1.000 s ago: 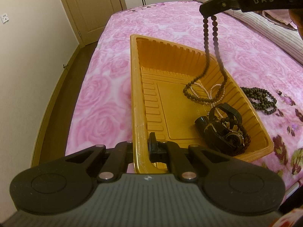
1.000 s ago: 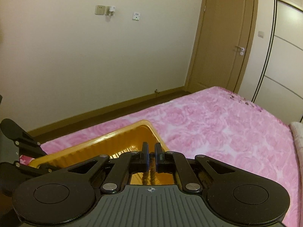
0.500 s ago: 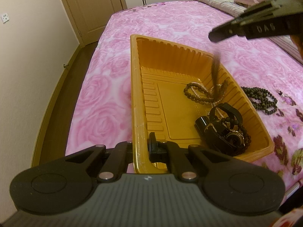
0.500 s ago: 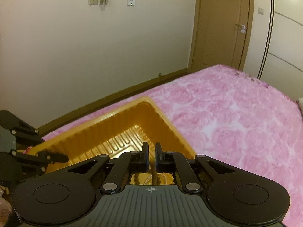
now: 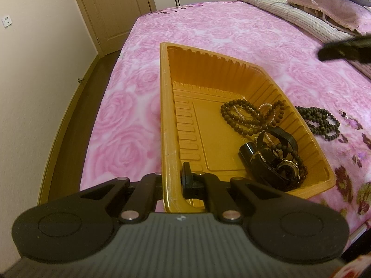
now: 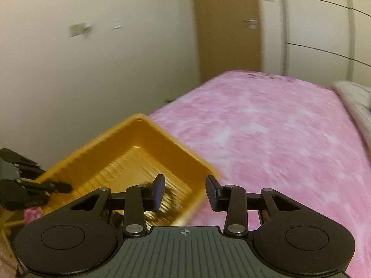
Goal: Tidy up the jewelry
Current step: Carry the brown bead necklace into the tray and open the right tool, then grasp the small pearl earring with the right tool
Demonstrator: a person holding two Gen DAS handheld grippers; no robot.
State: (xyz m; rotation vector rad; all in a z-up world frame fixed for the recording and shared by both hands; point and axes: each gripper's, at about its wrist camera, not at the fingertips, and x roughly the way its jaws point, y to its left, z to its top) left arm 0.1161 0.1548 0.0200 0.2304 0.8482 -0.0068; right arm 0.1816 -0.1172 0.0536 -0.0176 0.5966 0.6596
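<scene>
An orange plastic tray (image 5: 204, 74) lies on the pink bed. My left gripper (image 5: 172, 180) is shut on the tray's near left rim. Inside the tray lie a brown bead necklace (image 5: 251, 115), a pearl strand (image 5: 266, 106) and black watches (image 5: 273, 159). Another dark bead necklace (image 5: 321, 121) lies on the bedspread just right of the tray. My right gripper (image 6: 185, 188) is open and empty above the tray's right edge (image 6: 185, 146); its tip shows blurred at the upper right of the left wrist view (image 5: 338, 51).
The pink rose bedspread (image 5: 231, 34) extends beyond the tray. Pillows (image 5: 324, 11) lie at the far right. The bed's left edge drops to a dark floor (image 5: 69, 120) beside the wall. A door (image 5: 111, 11) stands beyond.
My right gripper opened and let the brown bead necklace fall into the tray, then drew away to the right. The left gripper kept its hold on the tray rim.
</scene>
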